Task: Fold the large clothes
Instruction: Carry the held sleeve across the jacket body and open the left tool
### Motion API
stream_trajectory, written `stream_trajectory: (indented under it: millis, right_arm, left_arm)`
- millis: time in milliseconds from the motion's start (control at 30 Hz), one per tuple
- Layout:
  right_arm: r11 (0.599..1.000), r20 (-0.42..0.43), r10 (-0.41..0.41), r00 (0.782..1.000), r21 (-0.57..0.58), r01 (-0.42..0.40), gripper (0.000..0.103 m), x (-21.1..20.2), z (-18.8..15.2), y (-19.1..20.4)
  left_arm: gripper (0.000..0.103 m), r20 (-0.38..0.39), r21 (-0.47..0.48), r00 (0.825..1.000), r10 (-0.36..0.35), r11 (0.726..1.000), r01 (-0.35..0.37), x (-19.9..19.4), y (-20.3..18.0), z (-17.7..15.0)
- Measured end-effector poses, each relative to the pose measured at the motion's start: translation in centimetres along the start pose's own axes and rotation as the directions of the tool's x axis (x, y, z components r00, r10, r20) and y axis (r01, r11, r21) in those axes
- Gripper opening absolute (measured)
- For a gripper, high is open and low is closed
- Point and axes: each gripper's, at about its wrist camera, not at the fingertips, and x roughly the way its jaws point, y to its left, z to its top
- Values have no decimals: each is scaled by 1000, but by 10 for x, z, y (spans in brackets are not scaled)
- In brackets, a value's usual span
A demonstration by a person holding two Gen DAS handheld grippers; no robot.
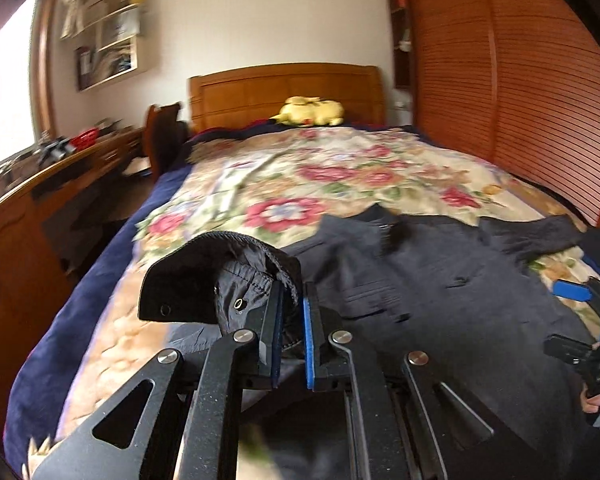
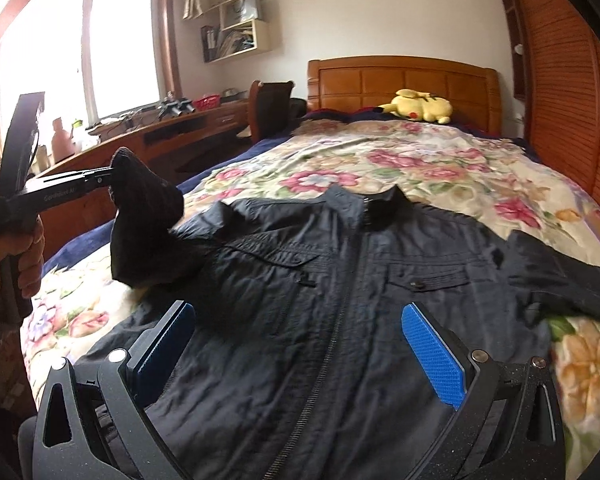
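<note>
A dark navy zip jacket (image 2: 340, 300) lies front up on the floral bedspread (image 2: 440, 168), collar toward the headboard. My left gripper (image 1: 292, 292) is shut on the cuff of the jacket's left sleeve (image 1: 204, 276) and holds it lifted off the bed. The right wrist view shows that gripper (image 2: 108, 176) raised at the left, with the sleeve (image 2: 144, 216) hanging from it. My right gripper (image 2: 296, 306) hovers open over the jacket's lower front, its blue pads (image 2: 432, 356) wide apart and nothing pinched. The other sleeve (image 2: 560, 280) lies spread out to the right.
A wooden headboard (image 2: 404, 80) and a yellow plush toy (image 2: 420, 106) are at the far end of the bed. A wooden desk (image 2: 172, 128) and a chair (image 2: 268, 108) stand to the left under the window. A louvred wardrobe (image 1: 520, 100) lines the right side.
</note>
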Motion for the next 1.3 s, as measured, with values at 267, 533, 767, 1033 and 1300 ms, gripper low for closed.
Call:
stream_trajectory:
  millis: [267, 533, 767, 1033, 1300]
  right_arm:
    - [998, 26, -34, 999, 49, 32, 103, -21, -1, -13]
    - [997, 25, -27, 999, 72, 26, 103, -20, 1, -13]
    - [997, 22, -9, 1000, 72, 7, 103, -17, 5, -16]
    - [998, -10, 12, 1000, 55, -12, 103, -2, 8, -13]
    - [999, -49, 30, 998, 28, -28, 103, 21, 10, 1]
  left_arm:
    - [8, -3, 83, 995, -98, 992, 98, 2, -63, 12]
    - [7, -25, 111, 991, -130, 985, 132, 2, -85, 6]
    - [11, -65, 87, 992, -112, 989, 118, 8, -74, -10]
    - [34, -53, 45, 996, -70, 996, 73, 1, -46, -35]
    - [76, 9, -34, 997, -73, 997, 73, -13, -17, -61]
